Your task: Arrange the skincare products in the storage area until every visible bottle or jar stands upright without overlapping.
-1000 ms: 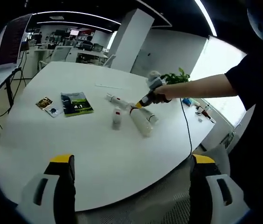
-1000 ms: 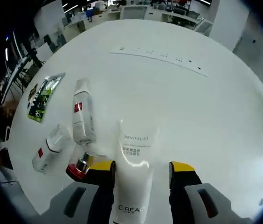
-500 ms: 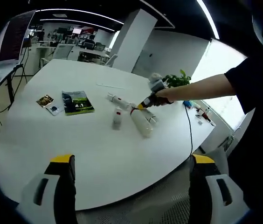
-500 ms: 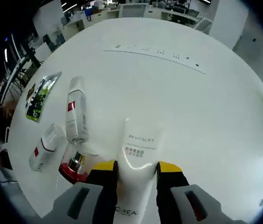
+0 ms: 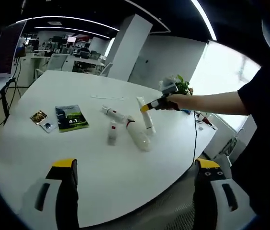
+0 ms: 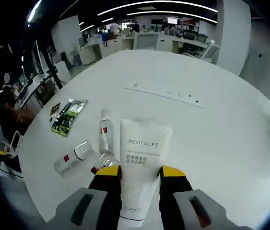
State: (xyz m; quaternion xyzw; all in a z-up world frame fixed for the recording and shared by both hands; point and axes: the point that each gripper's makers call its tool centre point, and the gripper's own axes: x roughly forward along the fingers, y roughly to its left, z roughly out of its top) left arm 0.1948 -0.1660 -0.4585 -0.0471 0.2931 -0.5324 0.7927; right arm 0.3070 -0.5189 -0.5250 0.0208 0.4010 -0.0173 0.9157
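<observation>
My right gripper [image 6: 140,170] is shut on a white Revitalift tube [image 6: 142,153] and holds it in the air above the round white table [image 6: 221,139]. From the left gripper view, that right gripper [image 5: 147,106] holds the tube [image 5: 145,116] tilted over the other products. Three bottles lie on their sides below: a slim white one with a red label [image 6: 105,135], a short one [image 6: 72,157], and a larger one with a red cap [image 5: 137,136]. My left gripper [image 5: 137,167] hangs open near the table's front edge, far from the bottles.
A green booklet [image 5: 71,118] and small cards [image 5: 41,120] lie to the left of the bottles. A flat strip [image 6: 166,91] runs across the far side of the table. A person's arm [image 5: 211,103] reaches in from the right, near a potted plant [image 5: 180,84].
The right gripper has closed on the white tube and lifted it off the table. The left gripper stays open; its view has shifted a little.
</observation>
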